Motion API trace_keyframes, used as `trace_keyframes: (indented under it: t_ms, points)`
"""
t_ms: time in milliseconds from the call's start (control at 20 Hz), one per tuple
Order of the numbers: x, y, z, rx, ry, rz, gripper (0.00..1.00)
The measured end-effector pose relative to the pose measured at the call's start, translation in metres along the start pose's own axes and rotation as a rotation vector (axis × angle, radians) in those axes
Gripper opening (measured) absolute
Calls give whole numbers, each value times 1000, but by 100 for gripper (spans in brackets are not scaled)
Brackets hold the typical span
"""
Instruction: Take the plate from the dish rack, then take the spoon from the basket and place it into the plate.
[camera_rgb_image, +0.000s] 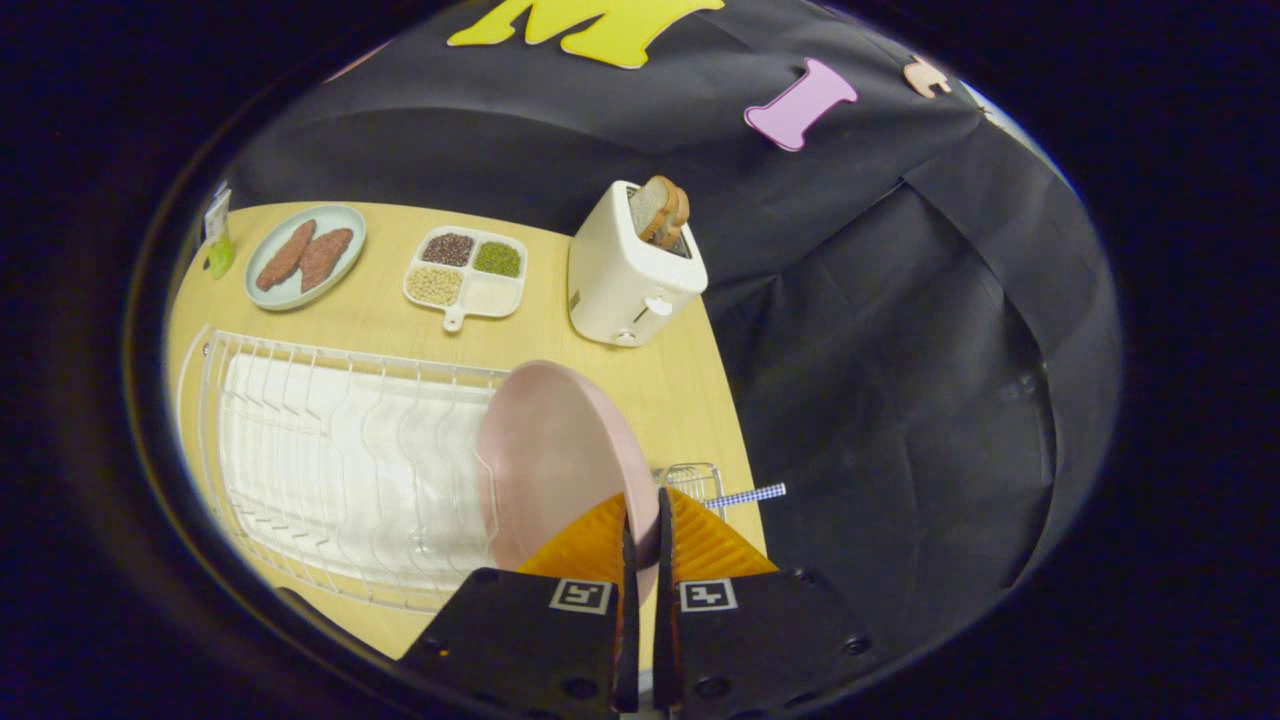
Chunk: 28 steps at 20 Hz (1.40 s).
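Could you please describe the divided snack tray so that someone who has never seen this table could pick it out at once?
Start at the wooden table and find the white toaster with bread in its slot, beyond the gripper, whose fingers are shut on the pink plate. Beside the toaster, between it and the pale plate of brown patties, lies the divided tray. It alone is square, white and short-handled, with beans in three of four compartments.

A white two-slot toaster (630, 275) stands on the light wooden table (380, 320), with two slices of brown bread (662, 210) sticking up from its slots. At the toaster's nine o'clock lies a white four-compartment tray (468, 275) holding dark, green and pale beans, one section empty. Further out at nine o'clock sits a pale blue oval dish (305, 256) with two reddish-brown patties (303, 257) side by side. A small green bottle (219, 245) stands at that dish's nine o'clock, near the table's edge.
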<state>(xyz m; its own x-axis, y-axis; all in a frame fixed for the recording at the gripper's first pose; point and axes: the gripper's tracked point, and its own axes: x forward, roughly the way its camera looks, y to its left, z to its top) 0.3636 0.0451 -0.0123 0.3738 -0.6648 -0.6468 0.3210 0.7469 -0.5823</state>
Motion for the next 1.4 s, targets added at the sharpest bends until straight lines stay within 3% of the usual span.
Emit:
trace_keyframes:
  t_ms: [450,650,800,1050,1400]
  points:
    - [-11,-10,-11,121,-106,-53,11]
    - [-29,-25,-18,134,-155,3,11]
    - [-46,-28,-33,142,-191,97,11]
    - [-72,-5,-94,133,-193,360,11]
    - [-55,38,-194,147,-162,597,11]
